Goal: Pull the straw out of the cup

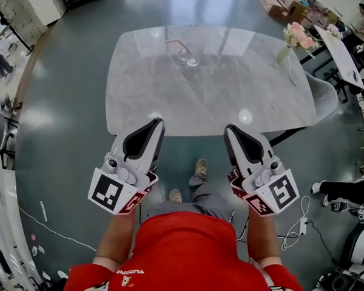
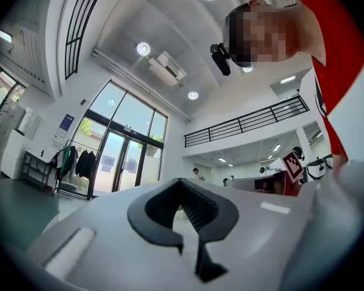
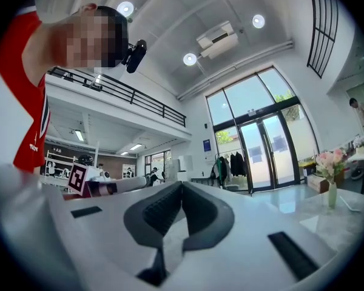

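Observation:
A clear glass cup (image 1: pixel 188 57) stands on the far half of the grey marble table (image 1: pixel 145 102), with a pink bent straw (image 1: pixel 175 42) sticking out of it toward the far left. My left gripper (image 1: pixel 157 122) and right gripper (image 1: pixel 230 128) hang side by side over the table's near edge, well short of the cup. Both point roughly level toward the far side. The left gripper (image 2: pixel 182 181) has its jaws pressed together with nothing between them, and so does the right gripper (image 3: pixel 182 184). Neither gripper view shows the cup.
A vase of pink flowers (image 1: pixel 296 39) stands at the table's far right corner and shows again at the right of the right gripper view as the vase of pink flowers (image 3: pixel 330 164). A pale chair (image 1: pixel 325 97) sits by the table's right side. My feet (image 1: pixel 199 168) are just before the near edge.

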